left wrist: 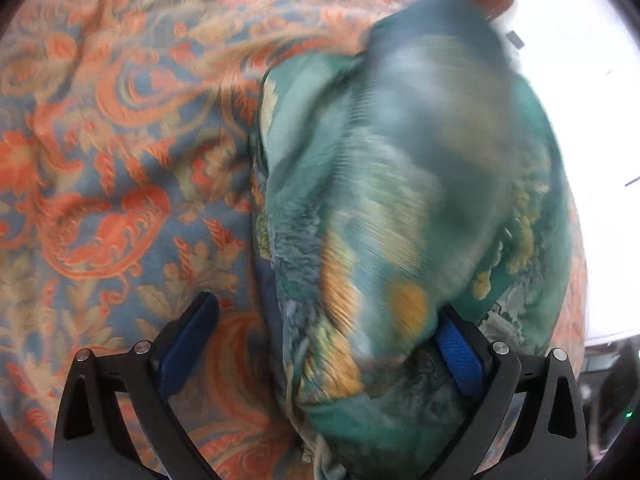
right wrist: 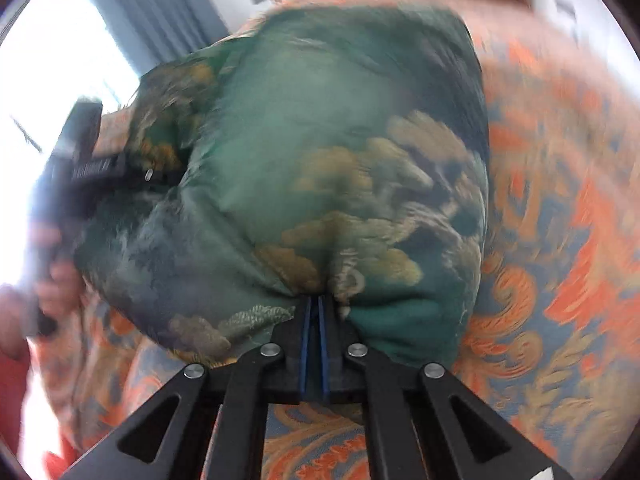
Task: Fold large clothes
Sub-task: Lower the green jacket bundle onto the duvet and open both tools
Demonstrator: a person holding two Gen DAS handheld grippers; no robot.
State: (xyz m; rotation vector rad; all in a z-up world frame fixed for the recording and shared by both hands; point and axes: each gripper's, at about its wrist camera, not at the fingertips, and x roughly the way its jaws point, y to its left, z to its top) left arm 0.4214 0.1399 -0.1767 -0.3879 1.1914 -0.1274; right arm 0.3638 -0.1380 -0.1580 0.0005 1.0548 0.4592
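Two claws work one green garment [left wrist: 400, 200] printed with yellow and pale motifs, and everything here is placed against that garment. It lies bunched over a blue bedspread [left wrist: 100, 160] with an orange and tan leaf pattern, which shows to the garment's left in the left wrist view and to its right and below it in the right wrist view.

Left claw [left wrist: 332, 344]: spread wide. Its blue-padded fingers [left wrist: 458, 350] stand well apart, and a thick fold of the garment passes between them, lying against the right-hand pad while the other pad stands clear over the bedspread. The cloth is motion-blurred, so finer contact cannot be told.

Right claw [right wrist: 315, 308]: pressed together, pinching the garment's near edge, where the cloth puckers into the closed blue pads.

In the right wrist view, the left claw's black body shows at the garment's left edge, with the person's hand [right wrist: 48, 292] just below it. Beyond the garment's far left are a bright window and a grey-blue curtain [right wrist: 160, 8].
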